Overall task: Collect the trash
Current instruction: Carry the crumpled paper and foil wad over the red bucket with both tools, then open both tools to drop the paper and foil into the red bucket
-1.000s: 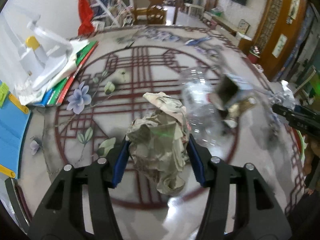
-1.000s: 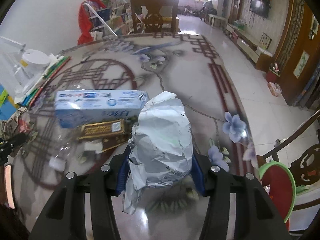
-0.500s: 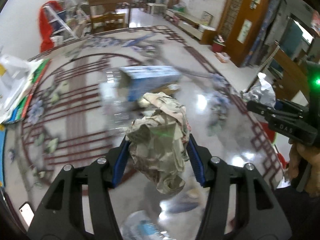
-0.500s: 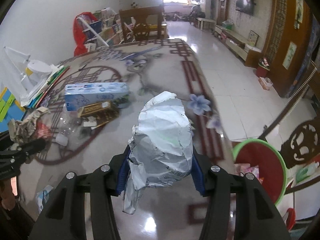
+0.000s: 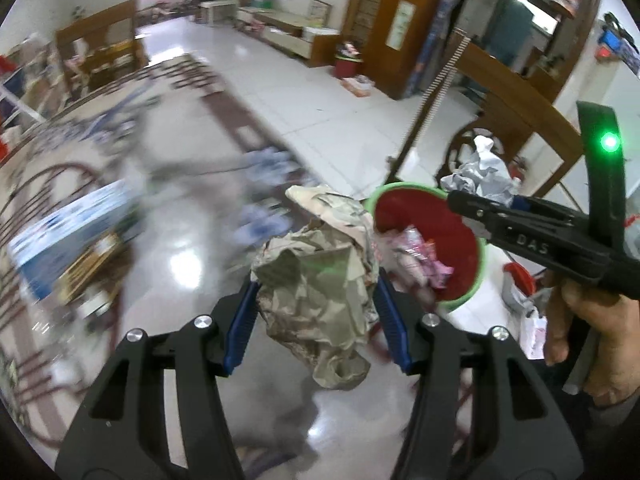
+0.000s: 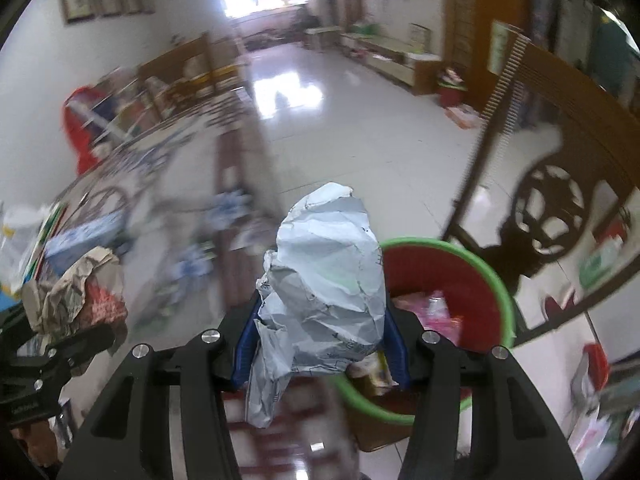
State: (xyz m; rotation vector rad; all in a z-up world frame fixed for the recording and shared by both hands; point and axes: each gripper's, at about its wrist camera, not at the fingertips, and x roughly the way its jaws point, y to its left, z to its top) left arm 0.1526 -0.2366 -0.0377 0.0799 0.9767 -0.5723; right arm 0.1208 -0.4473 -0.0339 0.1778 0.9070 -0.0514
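Observation:
My left gripper [image 5: 316, 312] is shut on a crumpled brown paper ball [image 5: 320, 280] and holds it above the table's right edge. My right gripper [image 6: 320, 340] is shut on a crumpled white paper ball [image 6: 328, 280]. A red bin with a green rim [image 5: 440, 256] stands on the floor just right of the table and holds pink wrappers. In the right wrist view the bin [image 6: 464, 284] lies just ahead and to the right of the white ball. In the left wrist view the right gripper [image 5: 520, 220] shows with its white ball [image 5: 480, 172] above the bin's far rim.
A blue and white box [image 5: 68, 228] and a gold packet [image 5: 92, 268] lie on the patterned glass table [image 5: 180, 208], blurred. A carved wooden chair [image 6: 548, 208] stands behind the bin. Tiled floor stretches beyond. The left gripper with its brown ball [image 6: 72, 288] shows at the left of the right wrist view.
Both grippers have swung right from over the table's middle toward the bin, each still holding its paper ball. The bin is now close in both views.

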